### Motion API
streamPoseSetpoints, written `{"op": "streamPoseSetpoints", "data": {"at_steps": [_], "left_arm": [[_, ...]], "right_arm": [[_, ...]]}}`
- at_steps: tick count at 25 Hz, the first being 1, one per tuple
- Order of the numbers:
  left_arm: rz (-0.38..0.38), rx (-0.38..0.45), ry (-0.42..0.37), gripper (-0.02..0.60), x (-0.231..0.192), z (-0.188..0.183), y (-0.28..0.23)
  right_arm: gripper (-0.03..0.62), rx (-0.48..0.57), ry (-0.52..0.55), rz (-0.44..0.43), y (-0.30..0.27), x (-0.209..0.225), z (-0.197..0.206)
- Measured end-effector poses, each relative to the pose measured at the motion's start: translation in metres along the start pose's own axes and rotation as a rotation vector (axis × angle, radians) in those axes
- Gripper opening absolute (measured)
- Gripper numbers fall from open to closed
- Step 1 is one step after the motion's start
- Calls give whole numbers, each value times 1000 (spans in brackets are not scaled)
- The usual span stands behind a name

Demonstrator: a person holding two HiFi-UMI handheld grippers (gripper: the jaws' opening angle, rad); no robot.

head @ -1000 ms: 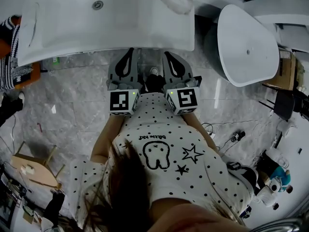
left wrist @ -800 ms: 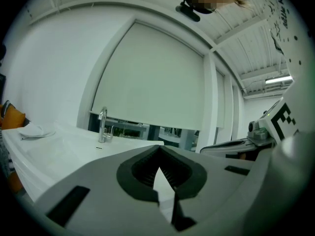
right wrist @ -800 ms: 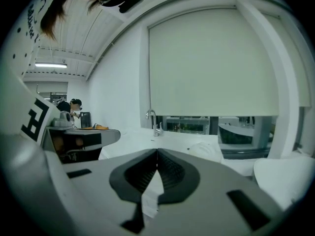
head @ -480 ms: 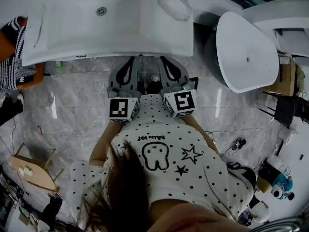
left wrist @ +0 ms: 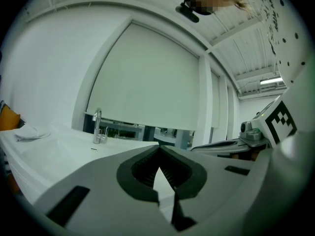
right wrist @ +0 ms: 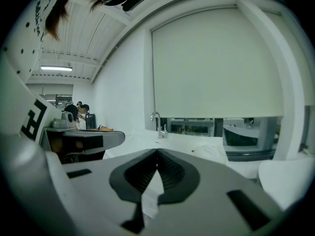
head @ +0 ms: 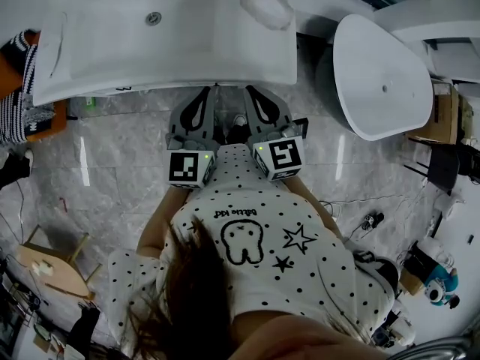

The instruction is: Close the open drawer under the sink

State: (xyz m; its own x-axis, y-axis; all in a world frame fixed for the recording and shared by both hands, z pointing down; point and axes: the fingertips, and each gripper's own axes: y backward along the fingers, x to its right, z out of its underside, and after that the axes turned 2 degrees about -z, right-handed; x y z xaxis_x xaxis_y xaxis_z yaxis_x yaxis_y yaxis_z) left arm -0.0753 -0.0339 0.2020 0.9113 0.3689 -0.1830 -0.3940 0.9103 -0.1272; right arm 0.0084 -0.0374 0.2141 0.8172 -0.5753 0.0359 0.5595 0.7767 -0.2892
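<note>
At the far left of the head view a striped sleeve of another person shows at the frame edge, beside the white sink. The sink's top fills the upper left of that view, with its drain near the back and a pale rounded lump lying toward its right end. The drawer under the sink cannot be seen – the sink's top covers everything beneath it in the head view, and both gripper views look over that top instead.

The left tongs point at the sink's front edge, with the tips at or just under the rim. The left gripper view shows them closed, the jaws meeting at the tip with nothing between them. Beyond them lie the white top, a chrome faucet and a large pale blind. The marker cube sits at the back of the left tongs, against the person's dotted shirt.

Just beside them, the right tongs point the same way. They are closed as well – jaws together at the tip and empty.

Further right, a white oval basin stands apart from the sink, above the grey marble floor. Cables and small clutter lie along the floor's right edge.
</note>
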Motion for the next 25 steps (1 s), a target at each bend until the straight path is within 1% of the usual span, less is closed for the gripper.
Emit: {"op": "streamPoseSetpoints", "data": {"at_steps": [7, 20, 23, 25], "left_arm": [[5, 8, 13, 5, -2, 5, -3], [18, 2, 10, 5, 0, 3, -9], [23, -29, 9, 5, 0, 3, -10], [27, -34, 6, 5, 0, 3, -11]], "right_arm": [[14, -17, -4, 12, -1, 2, 10], [14, -27, -14, 26, -2, 7, 10], [14, -27, -15, 31, -3, 8, 10], [14, -26, -16, 34, -3, 9, 9]]}}
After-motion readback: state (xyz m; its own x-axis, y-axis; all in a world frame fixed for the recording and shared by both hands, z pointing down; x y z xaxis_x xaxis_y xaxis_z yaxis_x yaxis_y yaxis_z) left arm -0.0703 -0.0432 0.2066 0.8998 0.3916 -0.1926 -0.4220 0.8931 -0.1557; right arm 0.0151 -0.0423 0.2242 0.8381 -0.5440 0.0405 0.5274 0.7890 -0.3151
